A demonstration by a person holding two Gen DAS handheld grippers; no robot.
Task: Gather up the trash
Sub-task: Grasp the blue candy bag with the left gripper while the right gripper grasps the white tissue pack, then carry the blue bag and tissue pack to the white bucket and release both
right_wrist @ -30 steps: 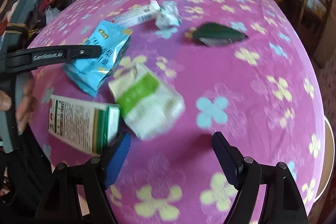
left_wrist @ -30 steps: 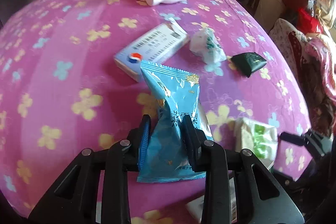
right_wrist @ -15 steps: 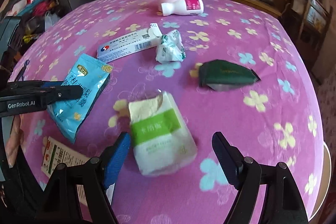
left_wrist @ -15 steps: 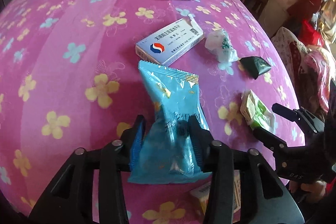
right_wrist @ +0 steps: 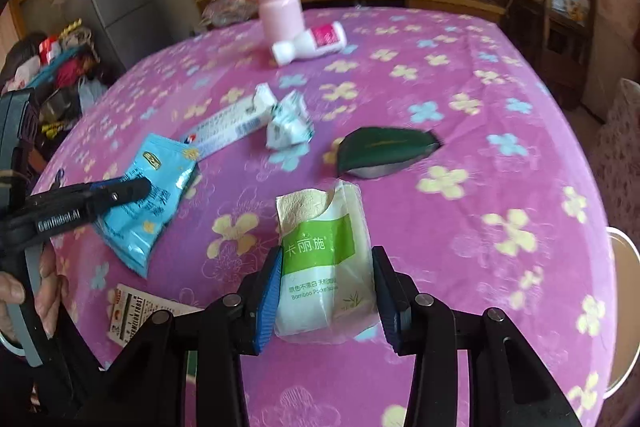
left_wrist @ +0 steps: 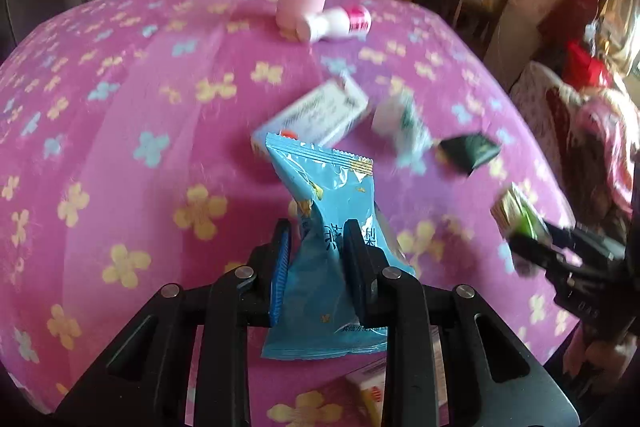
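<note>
A blue snack packet [left_wrist: 332,211] stands crumpled between the pads of my left gripper [left_wrist: 316,231], whose jaws are closing and press on it. The right wrist view shows the same packet [right_wrist: 152,187] raised at one end off the pink flowered tablecloth [right_wrist: 480,187]. A tissue pack with a green label [right_wrist: 320,259] sits between the pads of my right gripper [right_wrist: 327,259]. Its jaws are closing too, and both pads touch the pack. In the left wrist view the tissue pack [left_wrist: 516,211] hangs at the right, just above the cloth.
On the cloth lie a white medicine box [right_wrist: 228,129], a crumpled white-green wrapper [right_wrist: 288,123] and a dark green packet [right_wrist: 384,151]. A pink bottle [right_wrist: 278,11] and a tipped white bottle [right_wrist: 312,43] sit at the back. A printed carton [right_wrist: 132,311] lies near the front edge.
My right gripper has come over the tissue pack, closed on it from wide open and lifted it. The left gripper loosened and tightened again on the blue packet and rose a little.
</note>
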